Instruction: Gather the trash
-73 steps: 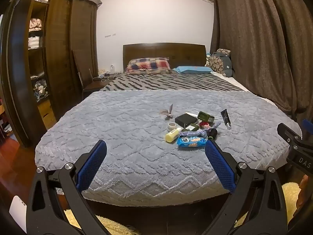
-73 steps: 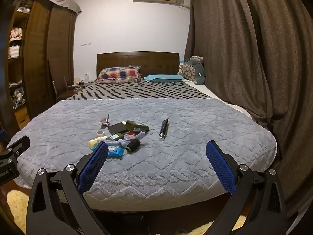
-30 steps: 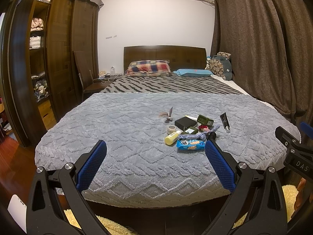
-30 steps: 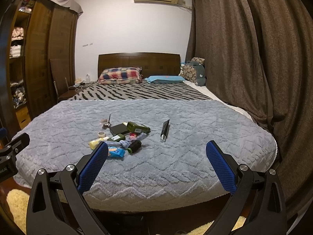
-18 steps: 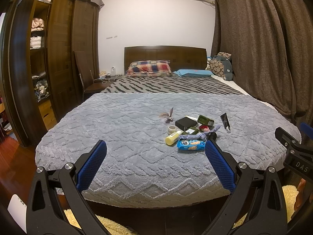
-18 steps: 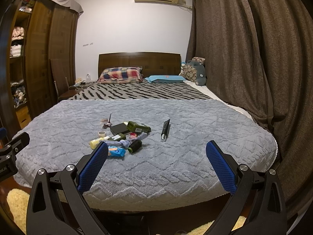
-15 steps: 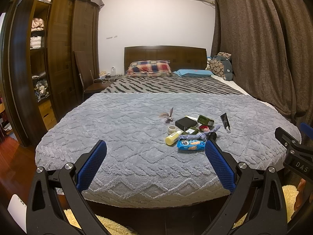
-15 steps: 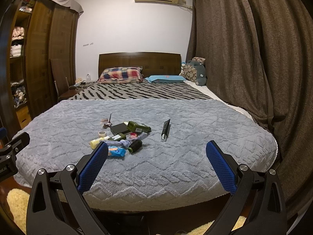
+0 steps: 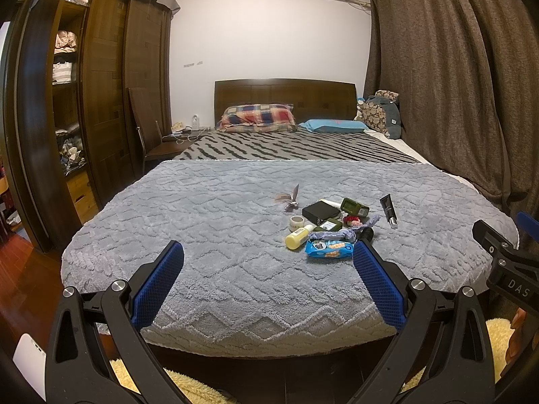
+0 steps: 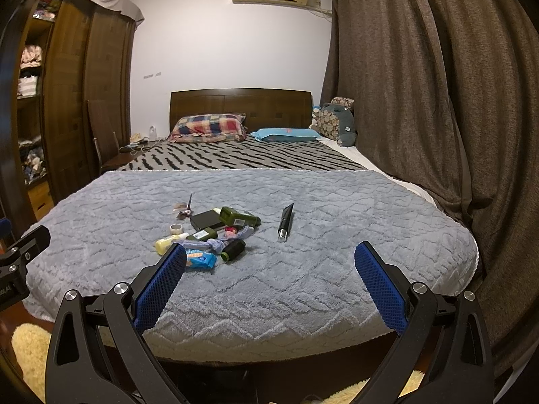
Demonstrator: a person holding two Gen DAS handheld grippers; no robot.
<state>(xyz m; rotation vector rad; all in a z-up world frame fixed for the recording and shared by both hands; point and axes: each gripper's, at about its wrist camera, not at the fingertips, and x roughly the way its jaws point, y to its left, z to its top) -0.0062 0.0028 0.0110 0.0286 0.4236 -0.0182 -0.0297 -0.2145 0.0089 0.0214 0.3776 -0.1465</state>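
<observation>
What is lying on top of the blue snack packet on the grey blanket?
A twisted purple-grey cloth strip lies across the far edge of the blue snack packet. The packet's printed face is otherwise uncovered in the left view; whatever lies beneath the strip is hidden.

Bare blanket (image 9: 209, 222) all around the trash cluster (image 9: 328, 224).

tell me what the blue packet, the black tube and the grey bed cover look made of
Crinkled blue snack packet: likely thin plastic film, glossy with printed pictures. Slim black tube with silver cap: probably soft plastic, smooth, with a metallic-looking cap. Grey zigzag-textured bed cover: plush fleece-like fabric, fuzzy and matte.
</observation>
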